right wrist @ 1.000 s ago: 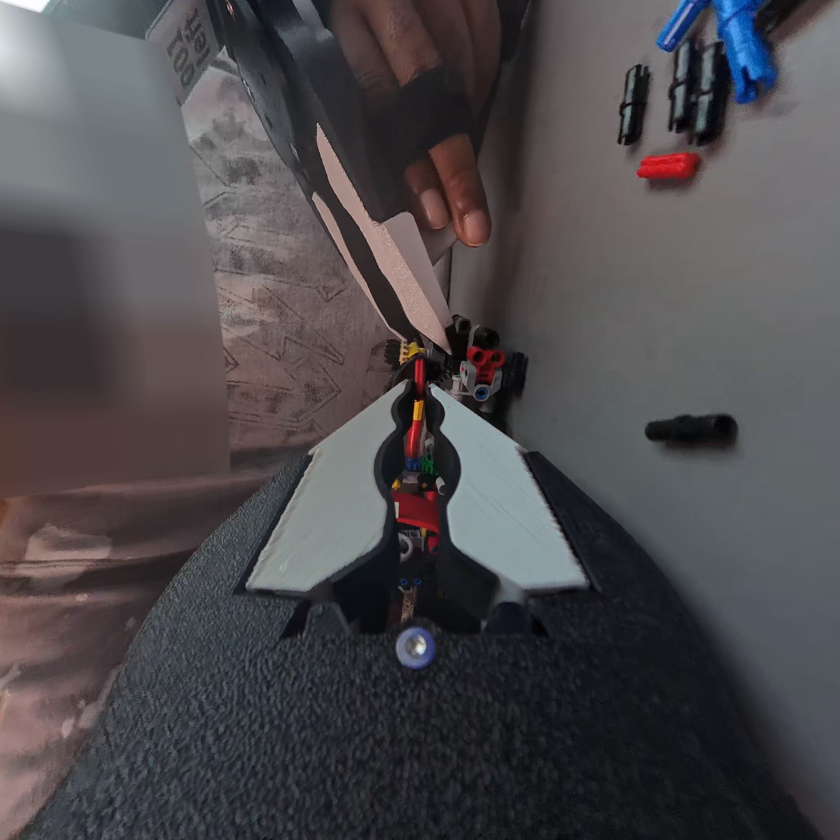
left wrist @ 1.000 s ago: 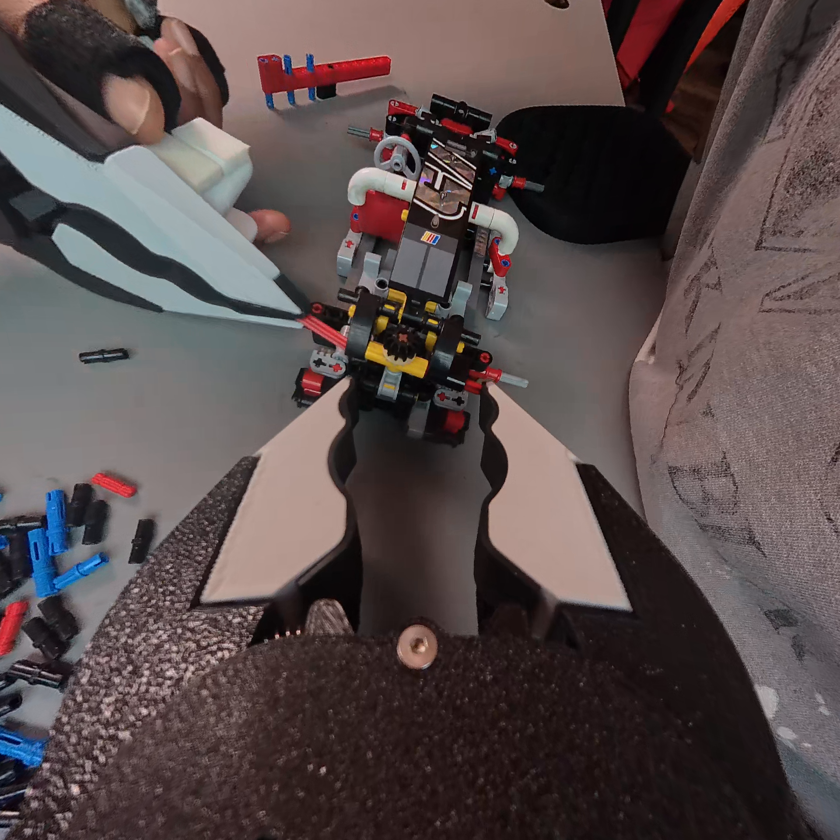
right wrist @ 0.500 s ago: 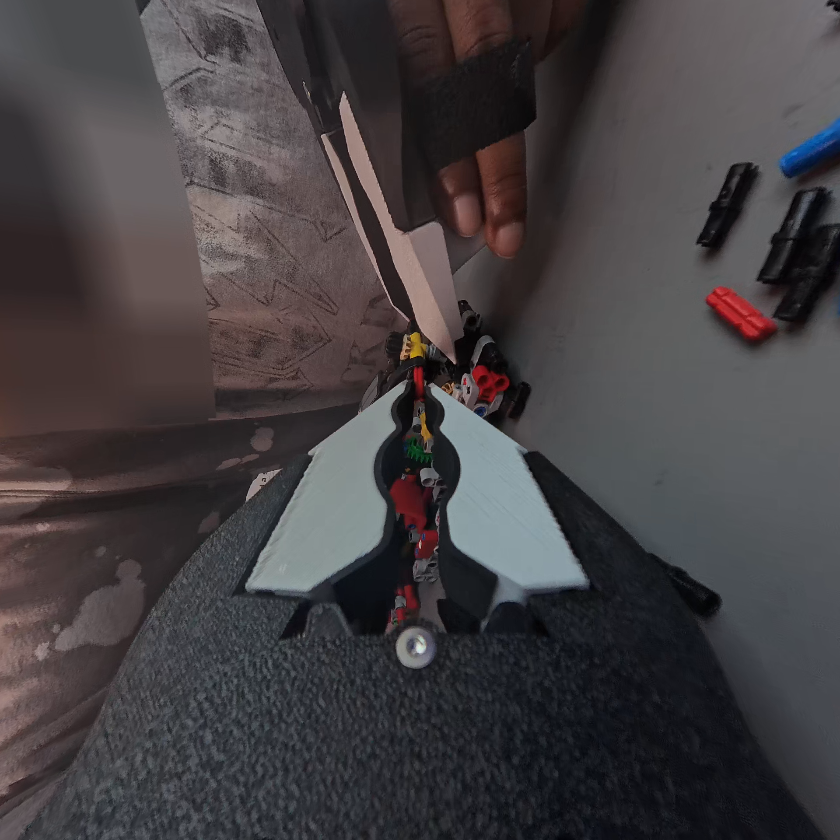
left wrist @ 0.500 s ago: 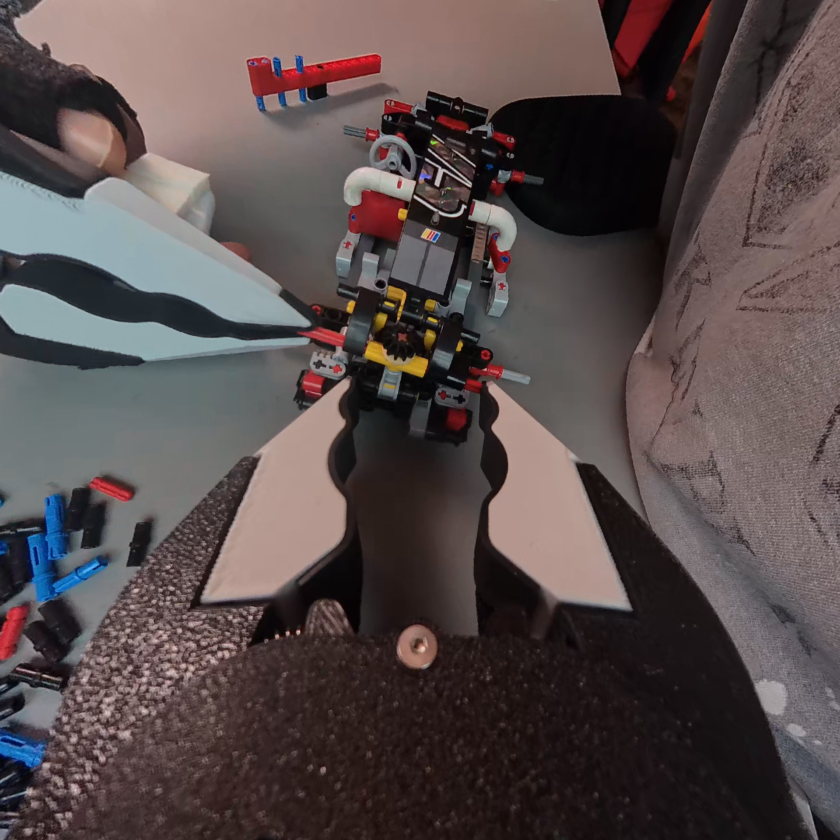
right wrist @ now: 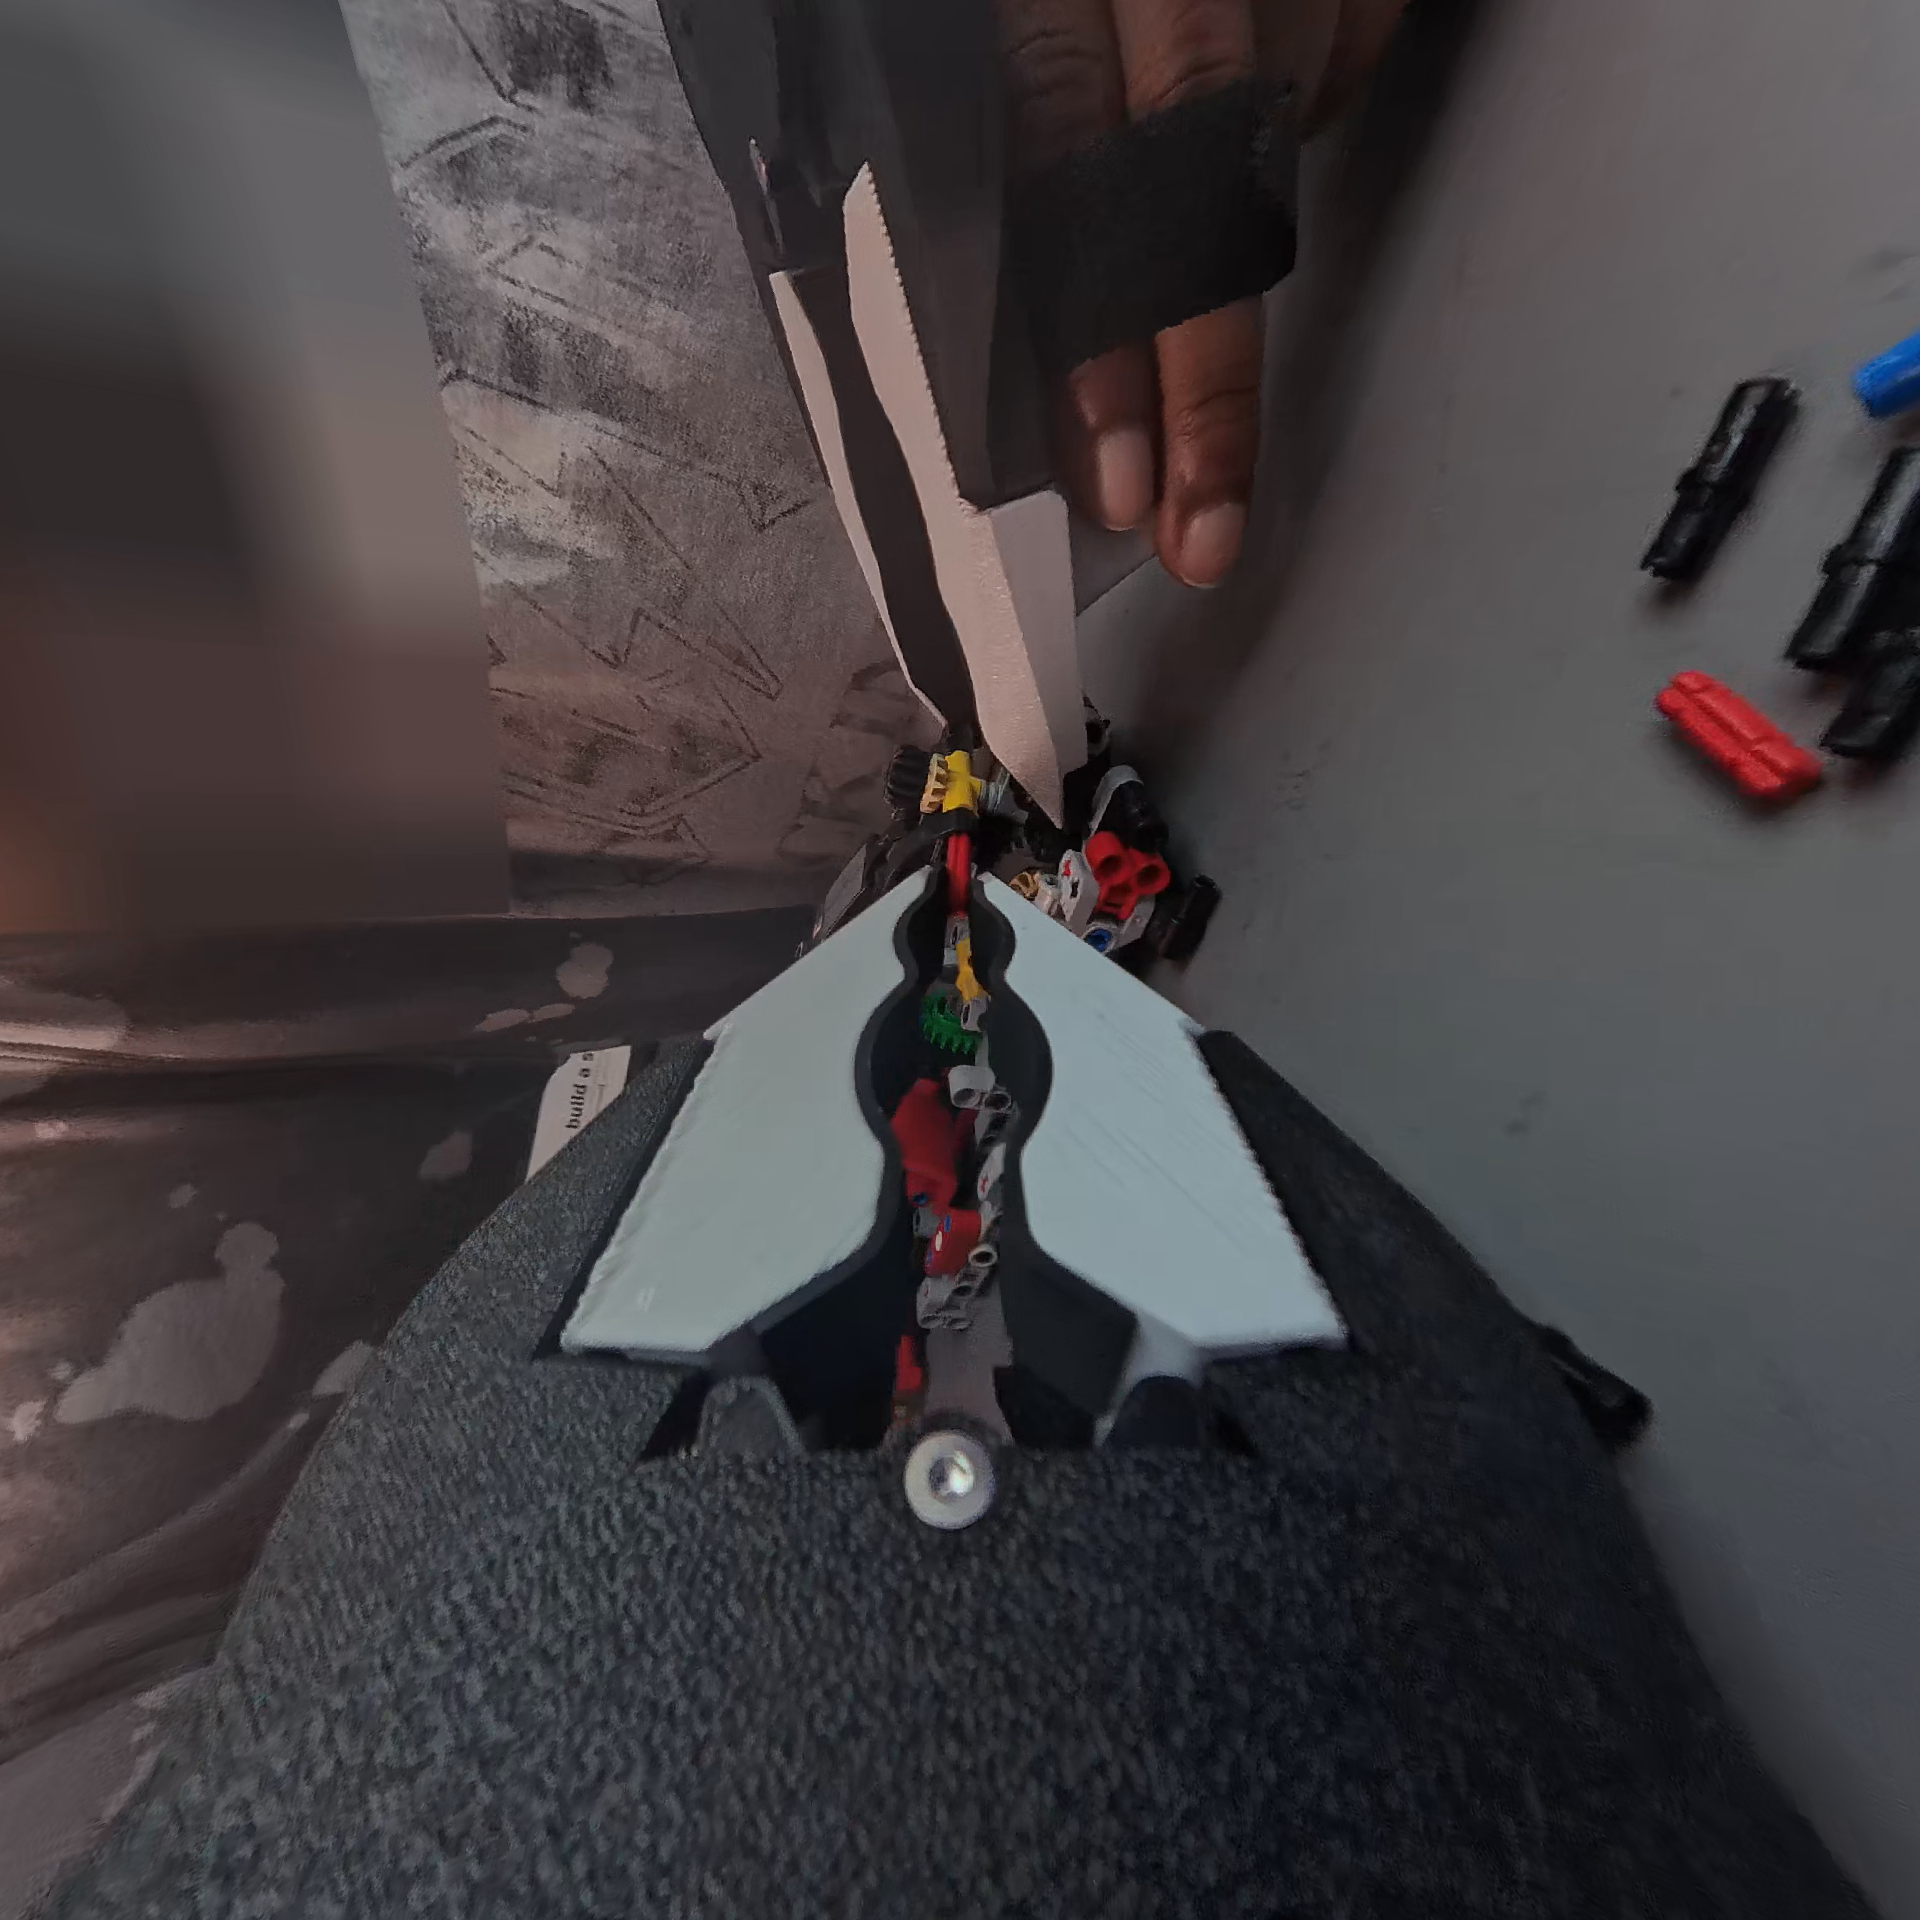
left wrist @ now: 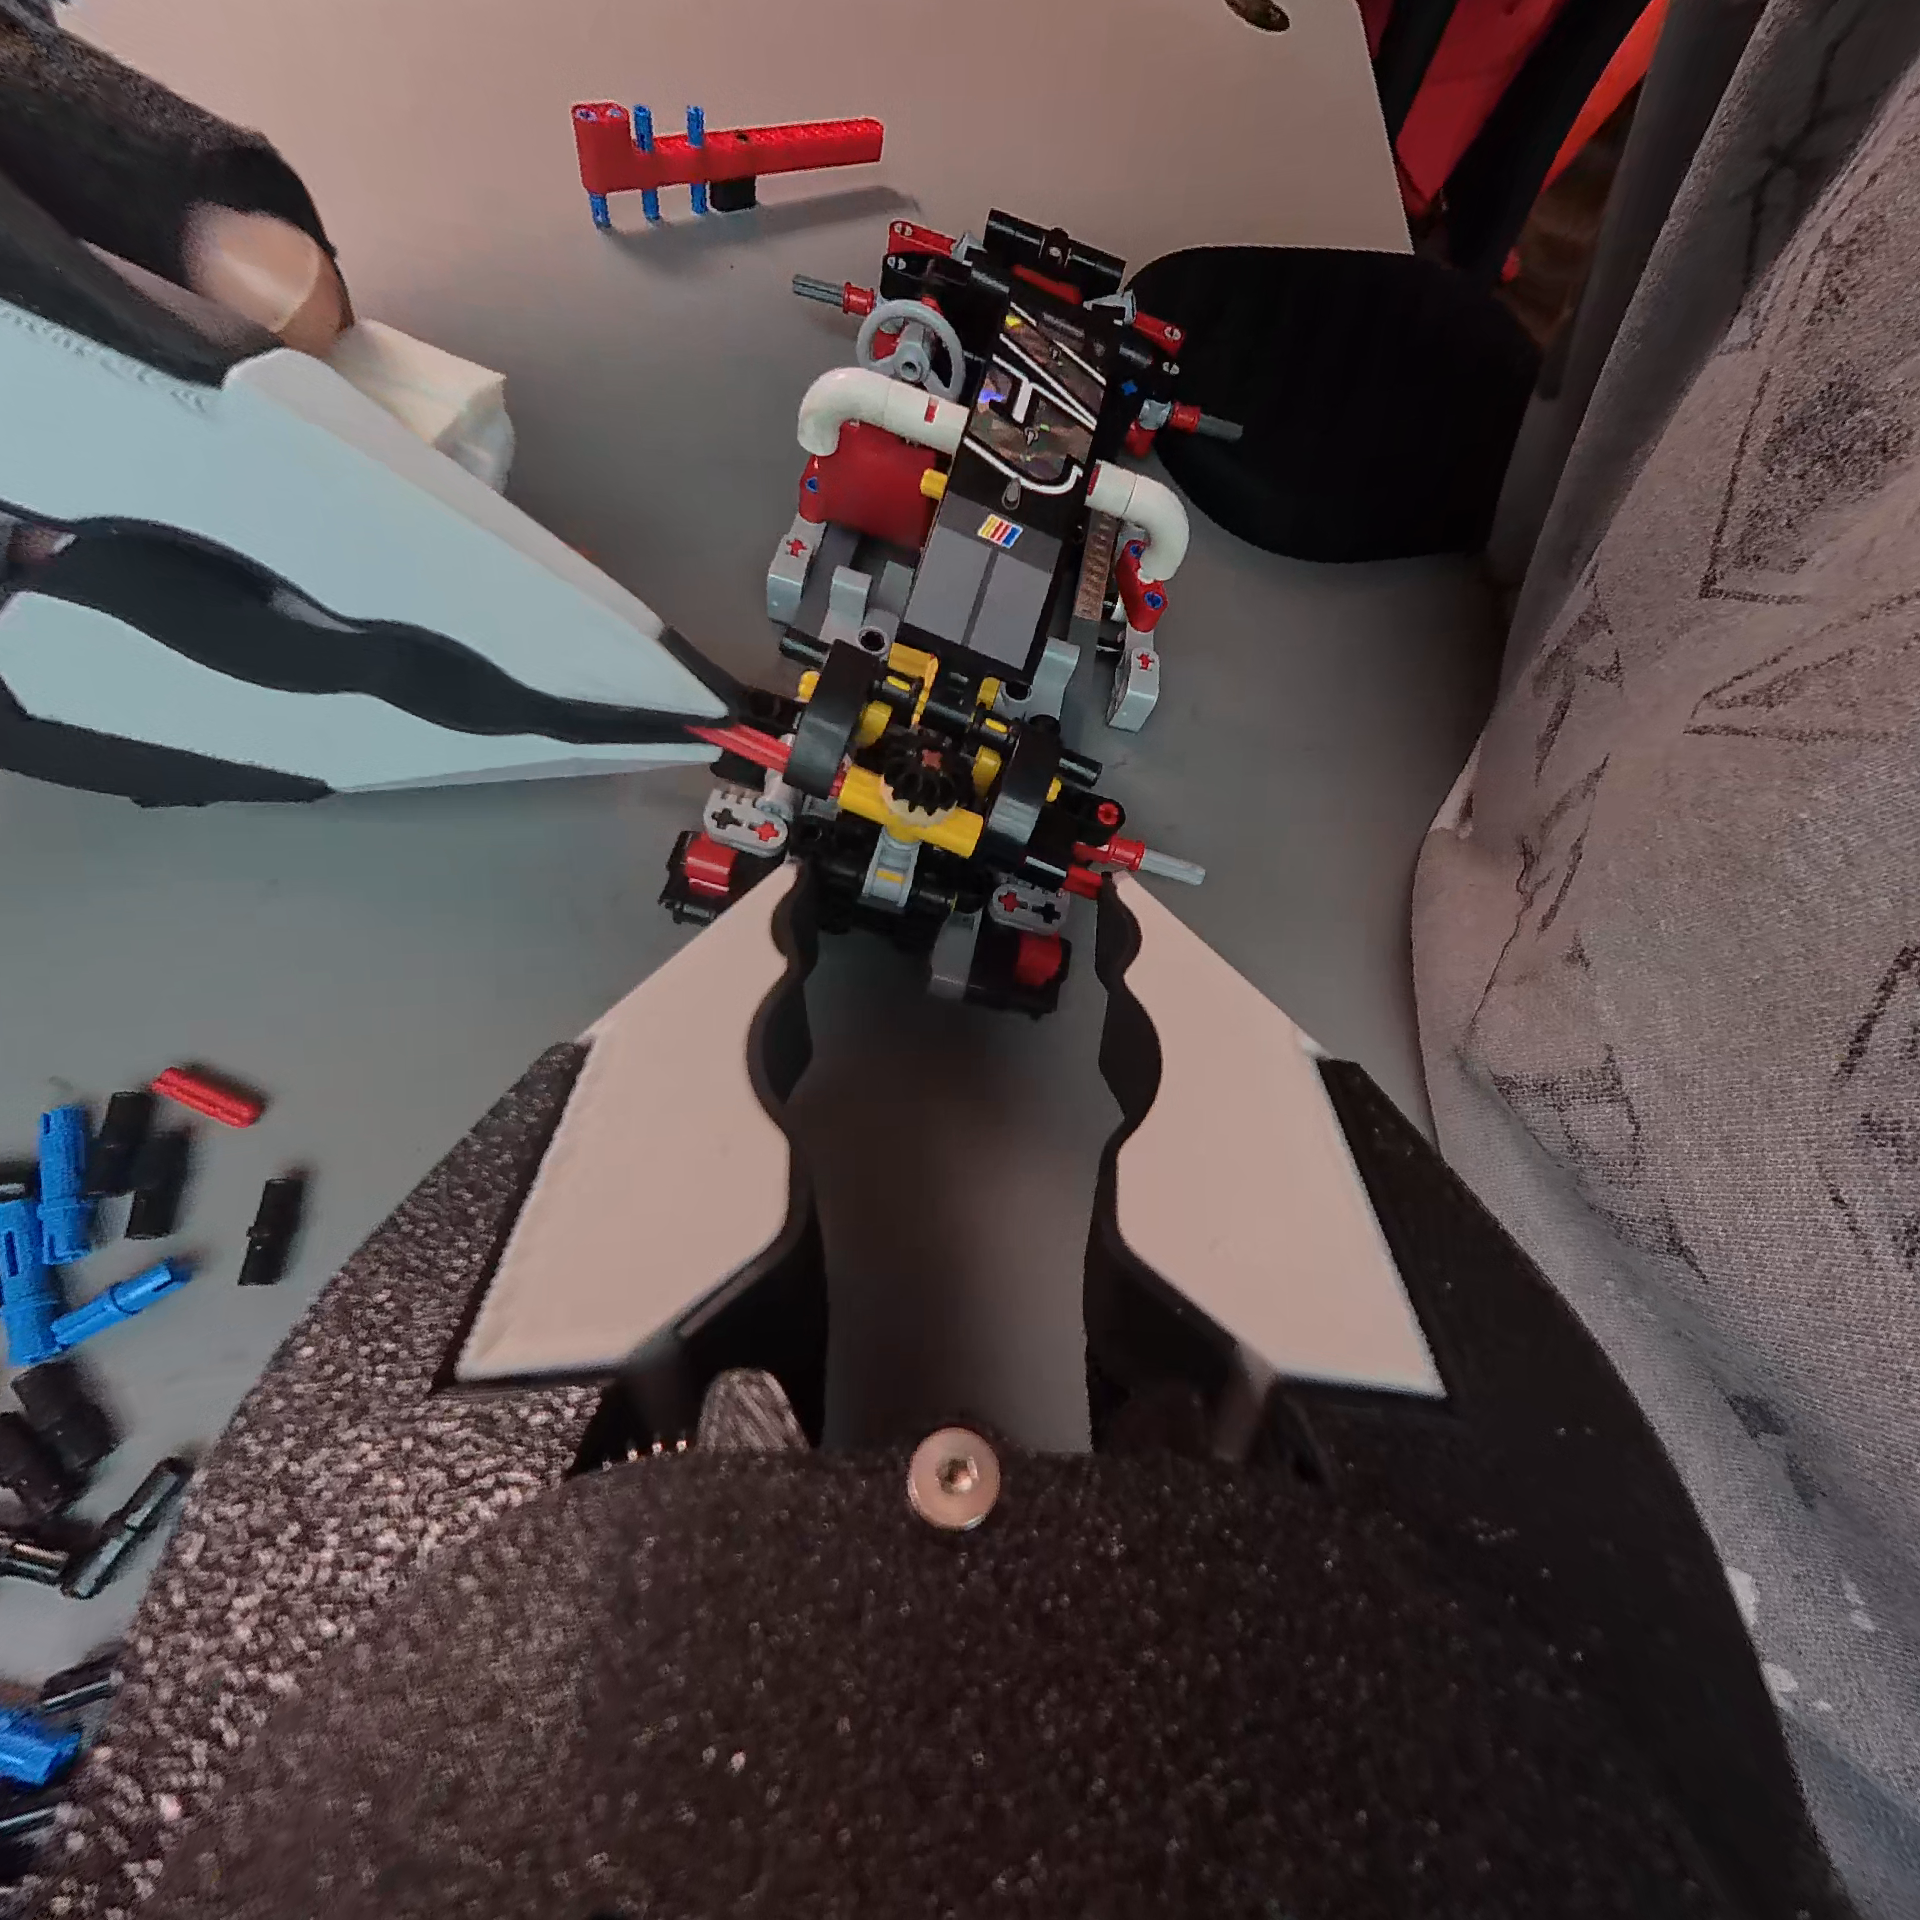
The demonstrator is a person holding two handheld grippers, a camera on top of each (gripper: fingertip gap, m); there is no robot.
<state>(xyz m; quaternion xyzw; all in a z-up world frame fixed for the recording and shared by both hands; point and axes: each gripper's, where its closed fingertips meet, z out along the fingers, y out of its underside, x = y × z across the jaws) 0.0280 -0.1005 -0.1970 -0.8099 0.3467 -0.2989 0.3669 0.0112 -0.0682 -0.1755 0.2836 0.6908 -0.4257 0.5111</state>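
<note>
Chassis: brick-built vehicle frame (left wrist: 977, 644) is lying flat near the desk (left wrist: 312, 914) edge closest to the seated person, its length running away from the left wrist view's camera; black, grey, red and yellow parts, a grey steering wheel toward the far end.

Left gripper (left wrist: 940, 894): is standing wide apart, one fingertip at each side of the frame's near end. It is bracketing that end, probably to steady it; whether the tips are touching or only just beside it cannot be told.

Right gripper (right wrist: 954, 888): is pinching narrow on a thin red axle (left wrist: 743, 743), coming in from the frame's left side, level with the desk. The axle is lined up crosswise with the black and yellow gear block, apparently so that it meets a hole there.

Axle depth: cannot be told; the inner end is hidden among the parts.

Hand (right wrist: 1153, 343): bare fingers with a black strap are wrapping the left tool's handle, seen from the right wrist view.

Red beam (left wrist: 727, 151): is lying toward the desk's far edge, well apart from the frame, blue pins standing in it.

Loose pins (left wrist: 94, 1236): blue, black and red connectors are lying scattered along the desk's left side, within reach.

Black pad (left wrist: 1340, 405): is lying beside the frame's far end.

Grey patterned fabric (left wrist: 1714, 831): is lying along the desk's right edge.
</note>
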